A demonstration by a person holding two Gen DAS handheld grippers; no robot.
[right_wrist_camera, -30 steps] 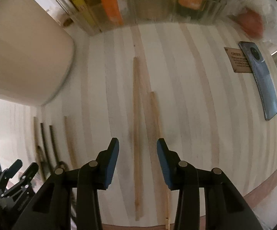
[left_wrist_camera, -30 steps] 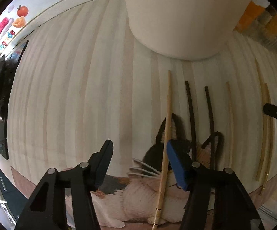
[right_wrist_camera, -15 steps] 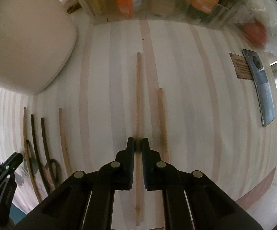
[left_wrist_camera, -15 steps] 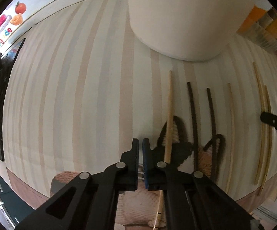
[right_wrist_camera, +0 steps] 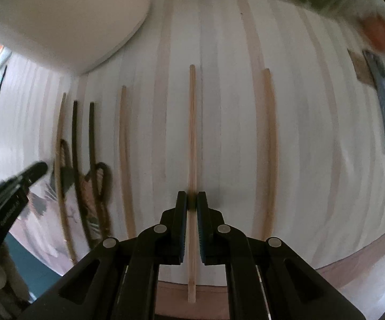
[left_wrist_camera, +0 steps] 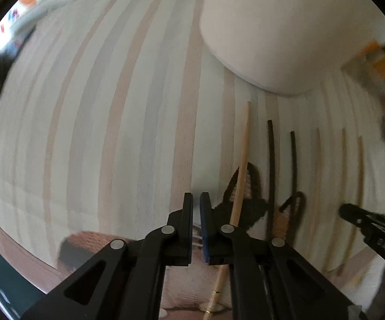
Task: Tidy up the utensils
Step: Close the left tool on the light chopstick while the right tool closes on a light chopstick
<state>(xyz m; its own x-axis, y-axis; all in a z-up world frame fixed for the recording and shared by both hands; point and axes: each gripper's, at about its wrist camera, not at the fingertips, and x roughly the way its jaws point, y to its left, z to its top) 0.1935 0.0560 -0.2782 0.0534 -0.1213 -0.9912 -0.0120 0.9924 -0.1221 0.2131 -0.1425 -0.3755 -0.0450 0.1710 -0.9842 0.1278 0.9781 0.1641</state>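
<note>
One pale chopstick (right_wrist_camera: 192, 138), centre frame of the right wrist view, is pinched near its lower end by the right gripper (right_wrist_camera: 191, 204), so it could pivot or slip, while the left gripper (left_wrist_camera: 196, 208) is pressed together empty.

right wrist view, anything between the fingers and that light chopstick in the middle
Nothing visible. The right gripper has its fingers closed on the light chopstick itself. The neighbouring chopsticks lie apart on the striped table, not touching it.
</note>
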